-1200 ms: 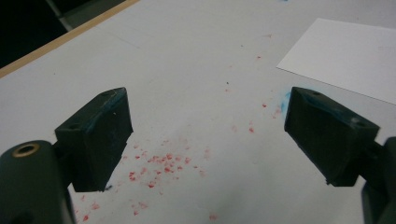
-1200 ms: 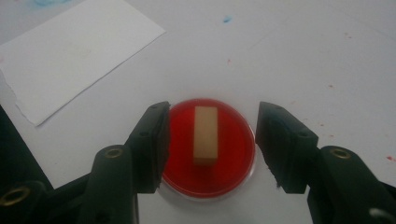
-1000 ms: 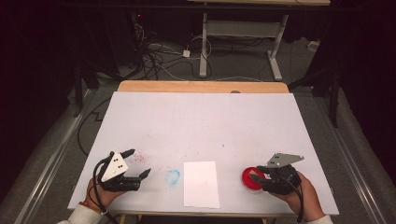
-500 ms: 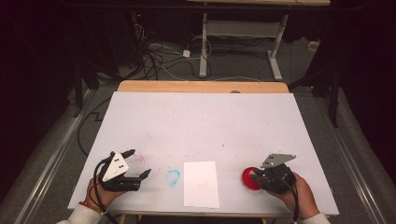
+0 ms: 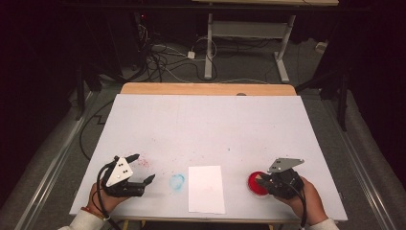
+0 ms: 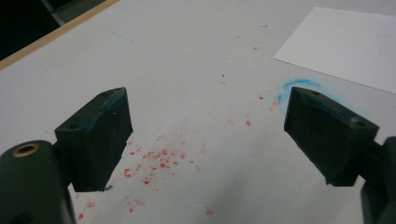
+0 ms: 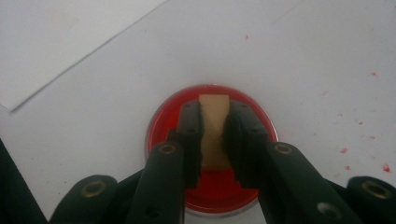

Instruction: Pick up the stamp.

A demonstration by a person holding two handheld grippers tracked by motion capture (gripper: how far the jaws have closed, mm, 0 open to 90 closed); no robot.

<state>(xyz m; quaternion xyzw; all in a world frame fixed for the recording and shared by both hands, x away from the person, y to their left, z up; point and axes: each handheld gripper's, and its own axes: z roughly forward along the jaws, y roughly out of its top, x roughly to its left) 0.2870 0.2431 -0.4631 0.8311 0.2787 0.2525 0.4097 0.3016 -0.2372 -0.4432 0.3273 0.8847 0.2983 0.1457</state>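
A shallow round dish of red paint [image 7: 163, 121] sits on the white table near its front right edge. A small tan block [image 7: 214, 140] stands in the dish, and my right gripper [image 7: 215, 112] is shut on it, both pads pressing its sides. In the high view the right gripper [image 5: 262, 182] is at the red dish [image 5: 253, 188]. My left gripper [image 5: 143, 166] rests at the front left, open, with nothing between its jaws. In its own view the left gripper [image 6: 205, 135] hangs over a scatter of red paint specks [image 6: 159, 158].
A white sheet of paper [image 5: 206, 189] lies at the front between the two grippers, with a blue smudge [image 5: 177, 180] just left of it. The table's wooden far edge [image 5: 206, 89] borders a dark floor with cables and a desk frame.
The right gripper's grey top plate has shifted slightly left over the red dish. The left gripper has not moved.
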